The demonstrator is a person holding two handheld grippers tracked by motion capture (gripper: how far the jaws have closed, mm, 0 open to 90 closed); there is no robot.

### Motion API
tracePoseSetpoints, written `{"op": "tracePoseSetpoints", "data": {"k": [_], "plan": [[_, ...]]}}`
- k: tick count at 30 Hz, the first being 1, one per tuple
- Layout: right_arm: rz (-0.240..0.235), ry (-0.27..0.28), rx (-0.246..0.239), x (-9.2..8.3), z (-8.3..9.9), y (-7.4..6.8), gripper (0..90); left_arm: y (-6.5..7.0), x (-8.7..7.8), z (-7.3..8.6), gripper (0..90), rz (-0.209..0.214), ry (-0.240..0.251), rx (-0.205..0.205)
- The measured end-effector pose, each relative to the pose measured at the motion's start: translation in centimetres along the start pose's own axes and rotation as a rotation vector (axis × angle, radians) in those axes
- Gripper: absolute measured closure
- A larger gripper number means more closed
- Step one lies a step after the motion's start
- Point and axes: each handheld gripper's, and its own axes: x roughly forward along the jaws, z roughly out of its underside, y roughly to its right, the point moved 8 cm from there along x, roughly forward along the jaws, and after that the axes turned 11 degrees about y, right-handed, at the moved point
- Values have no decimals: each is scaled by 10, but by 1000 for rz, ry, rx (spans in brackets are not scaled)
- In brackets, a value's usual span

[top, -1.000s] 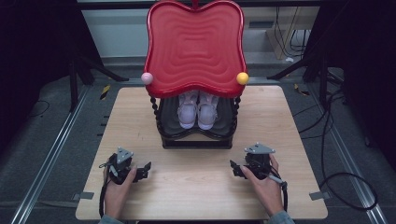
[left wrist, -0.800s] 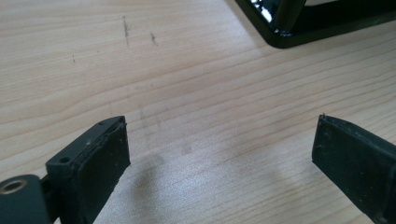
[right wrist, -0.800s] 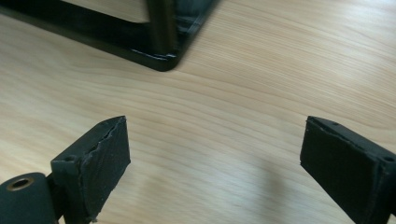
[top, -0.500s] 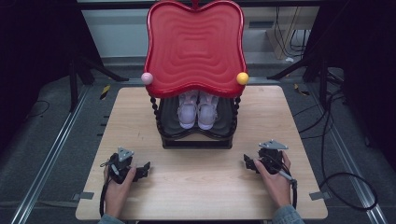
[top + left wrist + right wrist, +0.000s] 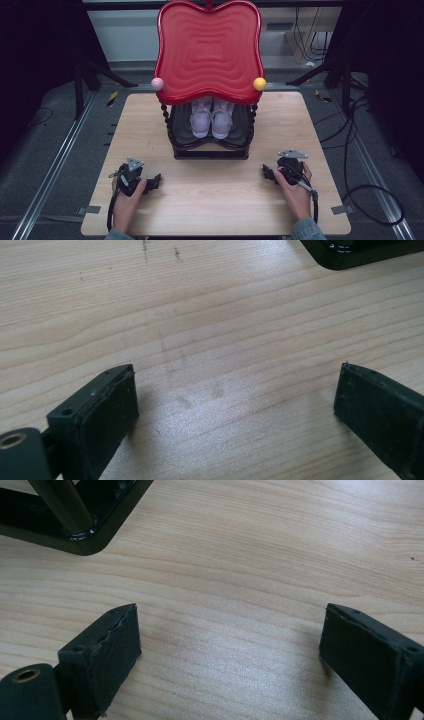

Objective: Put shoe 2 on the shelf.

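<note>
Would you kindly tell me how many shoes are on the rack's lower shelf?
2: the left shoe and the right shoe stand side by side under the red top tray; others may be hidden beneath it.

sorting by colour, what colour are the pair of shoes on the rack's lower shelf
White, possibly with a faint lilac tint: the pair of shoes shows best in the high view.

- We are wearing blue-grey sleeves (image 5: pixel 306 231).
- Our left gripper (image 5: pixel 156 181) and right gripper (image 5: pixel 266 173) are showing black jaws, grey three-cornered plates and trailing black cables.

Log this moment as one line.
left gripper: open, on table | right gripper: open, on table | white shoes: lower shelf of rack, untouched
</note>
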Motion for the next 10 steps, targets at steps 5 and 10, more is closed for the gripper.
{"op": "tracePoseSetpoints", "data": {"k": [5, 10], "plan": [[21, -16, -10, 1, 1, 0, 67, 0, 0, 0, 20, 2, -3, 2], [49, -24, 9, 1, 3, 1, 37, 0, 0, 0, 16, 5, -4, 3]]}}
